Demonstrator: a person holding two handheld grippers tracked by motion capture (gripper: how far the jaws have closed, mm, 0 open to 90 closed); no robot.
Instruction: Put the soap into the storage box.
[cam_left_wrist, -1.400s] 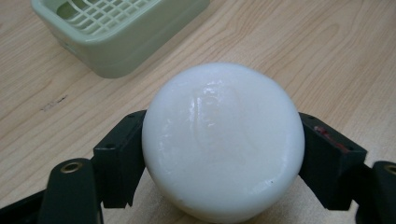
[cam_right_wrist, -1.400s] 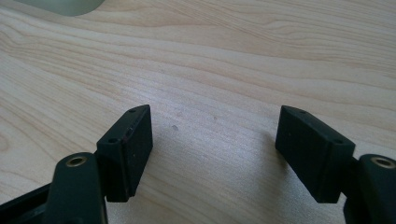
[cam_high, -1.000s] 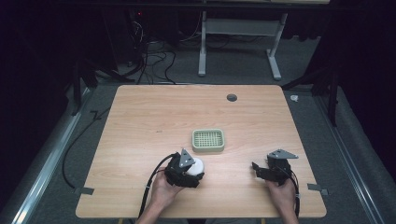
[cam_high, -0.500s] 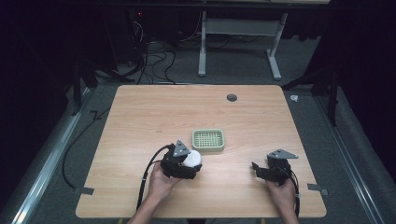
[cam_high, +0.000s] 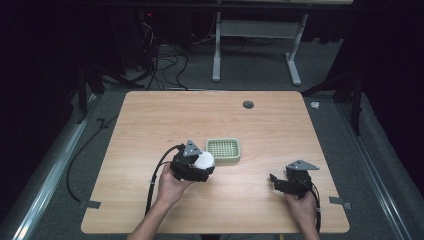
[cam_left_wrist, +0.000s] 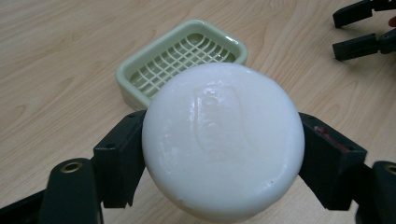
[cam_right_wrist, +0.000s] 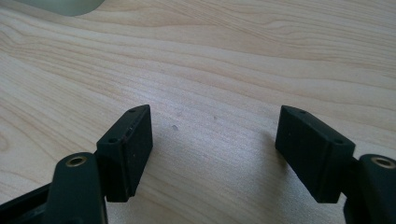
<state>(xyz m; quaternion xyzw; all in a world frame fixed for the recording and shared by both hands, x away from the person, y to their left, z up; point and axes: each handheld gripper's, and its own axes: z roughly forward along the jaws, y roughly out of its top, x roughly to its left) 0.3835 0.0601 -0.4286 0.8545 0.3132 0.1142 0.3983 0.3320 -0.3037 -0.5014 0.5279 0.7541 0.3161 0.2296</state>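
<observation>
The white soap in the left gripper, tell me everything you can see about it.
The soap is a smooth, glossy white bar, round-edged and domed, with a faint embossed mark on its top face. It looks whole and dry. The left gripper clamps it from both sides, one black jaw against each flank, holding it above the wooden table. It sits just short of the pale green soap dish, whose slotted grid is empty. Nothing but the jaws touches it.
</observation>
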